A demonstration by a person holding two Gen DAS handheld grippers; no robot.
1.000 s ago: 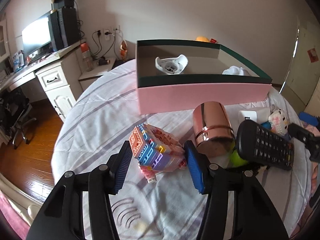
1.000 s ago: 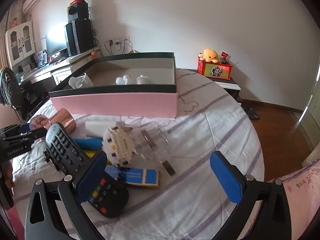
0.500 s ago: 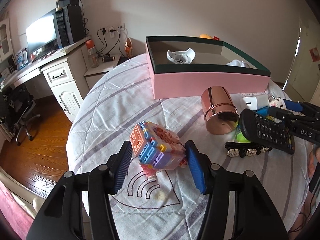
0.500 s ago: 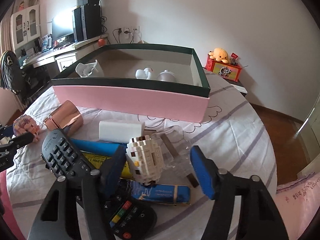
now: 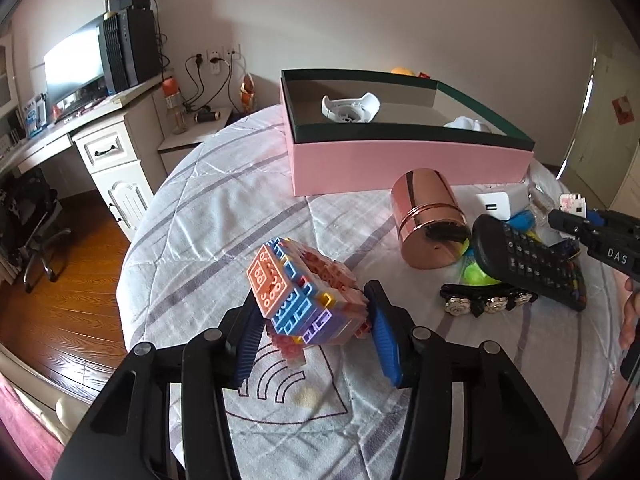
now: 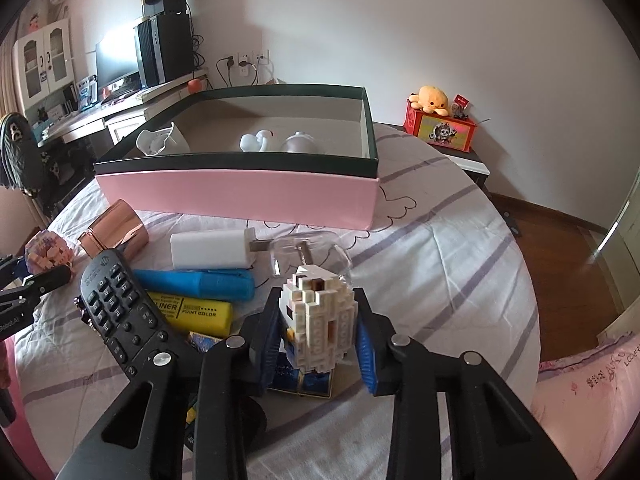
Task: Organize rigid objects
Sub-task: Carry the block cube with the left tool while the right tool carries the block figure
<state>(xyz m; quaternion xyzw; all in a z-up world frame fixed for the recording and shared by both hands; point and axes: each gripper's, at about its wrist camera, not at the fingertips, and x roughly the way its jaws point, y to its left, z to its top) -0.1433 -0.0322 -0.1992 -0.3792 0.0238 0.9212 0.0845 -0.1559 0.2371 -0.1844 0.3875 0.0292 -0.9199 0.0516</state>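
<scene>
Two fisheye views look down on a round tabletop (image 5: 224, 200) under a white quilted cloth with grey-purple stripes, in a room with wood flooring. At far left a white desk (image 5: 100, 148) carries a monitor (image 5: 72, 64); a pink box with a dark green rim (image 6: 240, 192) sits at the back of the cloth, white items inside, and a yellow plush (image 6: 434, 98) rests on a red box by the wall at right.

Left of the clutter, the left gripper (image 5: 312, 332) has its blue fingers against both sides of a pastel brick cube (image 5: 304, 300); they have just been closing, and compared with a second ago the cube is tilted up, seemingly lifted off the cloth, though the view is poor there. Next come a copper can (image 5: 428, 220) lying on its side, a black remote (image 6: 124, 312), a white charger (image 6: 208, 250), a blue marker (image 6: 196, 284) and a yellow highlighter (image 6: 188, 312) printed "LINER" and "POINT COLOR". The other tool's arm reads "DAS" in the left wrist view.

Further right, the right gripper (image 6: 318, 338), wide apart a second ago, has just been closing and now clamps a white brick figure (image 6: 320, 324) standing over a blue card.
</scene>
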